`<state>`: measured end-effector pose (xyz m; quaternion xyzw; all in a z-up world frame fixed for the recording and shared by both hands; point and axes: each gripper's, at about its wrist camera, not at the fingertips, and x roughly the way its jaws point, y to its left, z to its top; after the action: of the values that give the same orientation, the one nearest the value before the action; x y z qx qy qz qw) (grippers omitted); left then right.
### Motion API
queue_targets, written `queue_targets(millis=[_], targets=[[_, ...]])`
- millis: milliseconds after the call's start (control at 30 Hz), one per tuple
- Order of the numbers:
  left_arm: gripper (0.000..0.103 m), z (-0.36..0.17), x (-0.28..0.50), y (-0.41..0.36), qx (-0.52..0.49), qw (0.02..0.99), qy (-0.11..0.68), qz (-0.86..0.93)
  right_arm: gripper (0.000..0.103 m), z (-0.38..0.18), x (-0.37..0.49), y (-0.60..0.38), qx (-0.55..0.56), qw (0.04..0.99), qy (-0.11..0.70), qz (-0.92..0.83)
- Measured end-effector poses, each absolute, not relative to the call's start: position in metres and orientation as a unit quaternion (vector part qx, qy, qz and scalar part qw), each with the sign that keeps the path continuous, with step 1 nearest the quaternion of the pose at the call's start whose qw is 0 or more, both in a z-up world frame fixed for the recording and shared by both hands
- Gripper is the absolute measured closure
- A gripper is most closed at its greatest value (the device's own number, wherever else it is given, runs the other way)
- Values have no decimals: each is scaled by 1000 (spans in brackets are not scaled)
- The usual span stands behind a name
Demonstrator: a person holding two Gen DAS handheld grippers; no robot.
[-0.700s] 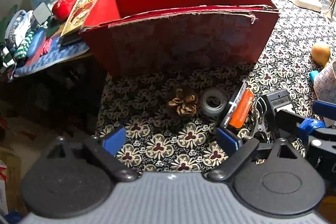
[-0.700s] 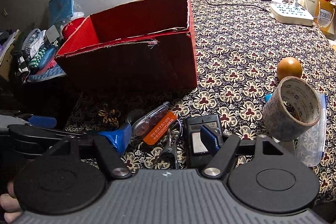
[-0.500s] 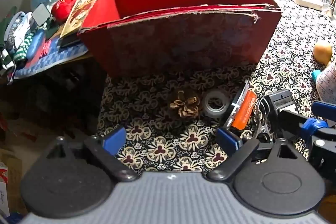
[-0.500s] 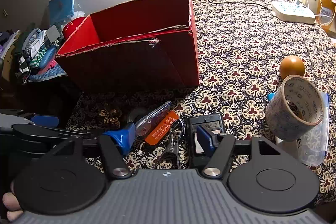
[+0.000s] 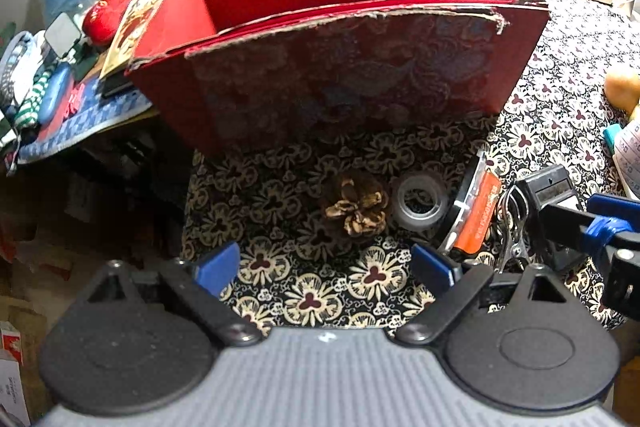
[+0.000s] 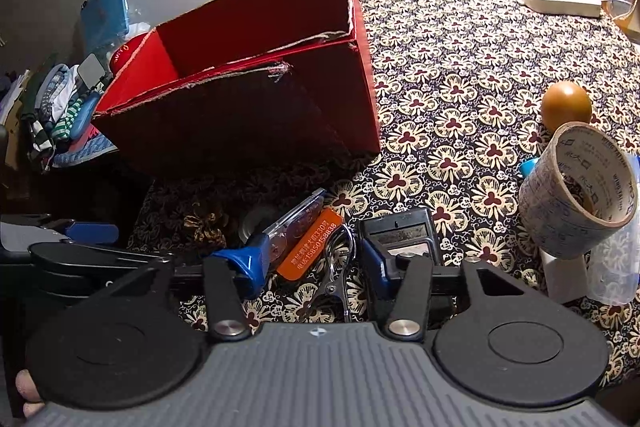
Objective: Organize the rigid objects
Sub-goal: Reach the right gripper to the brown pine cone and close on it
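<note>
Now, left wrist view: left claw (image 5: 324,267) spread wide, nothing between fingers, angled down at bench (image 5: 560,99). Pine cone (image 5: 356,205) straight ahead, just past fingertips, slightly right of centre; brown, scaly, roundish, no clear long axis. Clear tape ring (image 5: 420,201) just right of it. Red box (image 5: 336,83) beyond, open-topped.

Right wrist view: right claw (image 6: 316,263) parted, not pinching; metal clip (image 6: 338,269) and orange tag (image 6: 310,247) lie between fingers, long axes running away. Pine cone (image 6: 204,227) far to its left; left claw likely nearer.

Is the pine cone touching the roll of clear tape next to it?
Cannot tell. In the left wrist view the pine cone and the clear tape roll lie side by side, edges meeting with no patterned cloth visible between them, but overlap could hide a gap.
</note>
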<state>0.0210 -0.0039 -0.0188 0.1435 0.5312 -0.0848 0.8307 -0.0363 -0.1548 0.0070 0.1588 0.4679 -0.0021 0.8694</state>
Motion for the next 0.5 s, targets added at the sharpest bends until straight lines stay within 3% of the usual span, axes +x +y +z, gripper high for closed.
queue_targets(millis=[267,500], targets=[[11,-24,30,-4,176,829,523,-92,70,-3,-30,-157,185,857,481,-12],[11,-26,30,8,140,819,525,-181,71,-11,-33,-168,231,842,486,-37]])
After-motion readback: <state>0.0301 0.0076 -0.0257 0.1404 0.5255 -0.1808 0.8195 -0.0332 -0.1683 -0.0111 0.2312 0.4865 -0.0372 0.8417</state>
